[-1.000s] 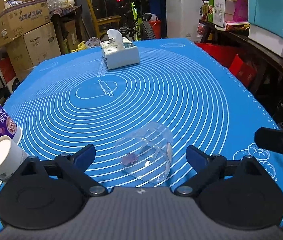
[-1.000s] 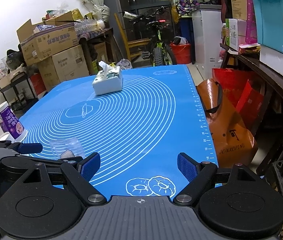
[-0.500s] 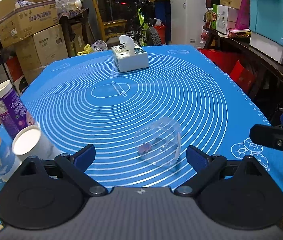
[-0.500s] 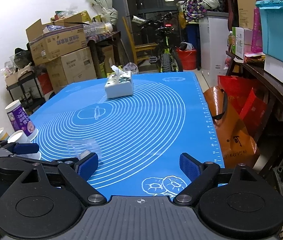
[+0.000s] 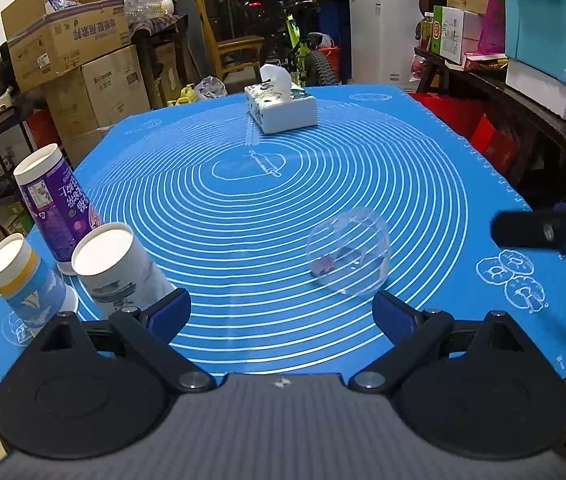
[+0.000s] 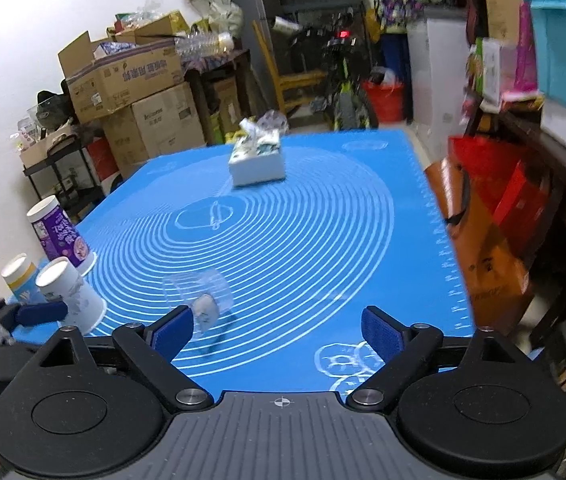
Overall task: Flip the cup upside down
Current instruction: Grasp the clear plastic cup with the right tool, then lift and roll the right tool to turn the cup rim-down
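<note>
Clear plastic cup (image 5: 347, 251) lies on its side on the blue mat (image 5: 243, 200) of the worktop, near front-right of the ring pattern, small purple bit inside. Not yet upside down. Left claw (image 5: 281, 314) wide open, holding nothing, cup just ahead and slightly right of centre. Right claw (image 6: 277, 328) also wide open and empty; cup sits just past its left finger in that view, blurred.

Handling guess: thin, very light, probably flexible wall, smooth and slippery, round so likely to roll when nudged. Hard squeeze may crumple or pop it out. Best hold looks like across the side wall near the rim or mid-body, gentle close, then rotate mouth down.

Three paper cups (image 5: 119, 268) stand at left, tissue box (image 5: 281, 106) far back, both well apart from the cup.
</note>
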`<state>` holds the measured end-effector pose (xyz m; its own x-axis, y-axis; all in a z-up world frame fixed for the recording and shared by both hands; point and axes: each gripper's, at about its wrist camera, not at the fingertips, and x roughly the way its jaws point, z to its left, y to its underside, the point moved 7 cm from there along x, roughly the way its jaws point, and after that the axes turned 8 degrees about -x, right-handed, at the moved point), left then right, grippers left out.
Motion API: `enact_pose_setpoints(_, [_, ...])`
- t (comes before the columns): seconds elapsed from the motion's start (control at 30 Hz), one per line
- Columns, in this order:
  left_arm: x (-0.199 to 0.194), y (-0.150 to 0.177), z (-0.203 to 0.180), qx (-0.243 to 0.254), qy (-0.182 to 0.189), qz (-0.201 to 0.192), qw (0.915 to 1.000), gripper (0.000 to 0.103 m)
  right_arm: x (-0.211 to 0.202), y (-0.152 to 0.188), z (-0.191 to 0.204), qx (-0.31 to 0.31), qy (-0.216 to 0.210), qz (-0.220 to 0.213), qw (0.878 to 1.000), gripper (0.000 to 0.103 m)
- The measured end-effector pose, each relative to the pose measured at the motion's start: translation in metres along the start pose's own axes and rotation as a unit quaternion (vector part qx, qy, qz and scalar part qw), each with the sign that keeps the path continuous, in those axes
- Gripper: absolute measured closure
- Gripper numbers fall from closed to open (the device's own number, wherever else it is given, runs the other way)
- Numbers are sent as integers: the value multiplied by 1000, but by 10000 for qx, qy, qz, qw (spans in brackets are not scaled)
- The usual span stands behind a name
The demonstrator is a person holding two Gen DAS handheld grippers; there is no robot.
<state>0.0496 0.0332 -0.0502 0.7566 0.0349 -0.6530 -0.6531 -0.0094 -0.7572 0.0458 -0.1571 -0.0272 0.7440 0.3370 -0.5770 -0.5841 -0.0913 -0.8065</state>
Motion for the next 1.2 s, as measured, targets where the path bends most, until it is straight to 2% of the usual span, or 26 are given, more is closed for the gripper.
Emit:
enact_pose_setpoints(0.13, [5, 3, 3, 29, 105, 80, 9999, 6, 23, -10, 0, 503, -376, 436, 9971, 10])
enact_pose_setpoints(0.4, [21, 9, 7, 67, 280, 228, 9993, 6, 77, -24, 12, 1342, -860, 1278, 9789, 10])
enact_pose_setpoints(0.5, [27, 8, 6, 38, 348, 242, 9991, 6, 95, -27, 16, 1725, -1039, 1515, 9677, 10])
enact_pose_setpoints(0.7, [38, 6, 5, 70, 434, 235, 9988, 6, 128, -31, 23, 2541, -1346, 1983, 9370, 13])
enact_pose_setpoints(0.93, [46, 4, 6, 57, 493, 252, 9984, 6, 154, -26, 35, 2696, -1254, 2574, 9194, 23])
enact_pose_setpoints(0.97, [47, 4, 5, 60, 495, 254, 9984, 6, 157, -24, 37, 2696, -1219, 2637, 9181, 32])
enact_pose_setpoints(1.0, [48, 4, 5, 64, 498, 254, 9984, 6, 159, -21, 38, 2694, -1201, 2692, 9168, 35])
enact_pose_setpoints(1.1, [50, 4, 6, 76, 487, 260, 9984, 6, 161, -15, 39, 2790, -1275, 2747, 9113, 37])
enact_pose_setpoints(1.2, [52, 3, 8, 44, 468, 276, 9985, 6, 161, -14, 38, 2777, -1299, 2695, 9129, 38])
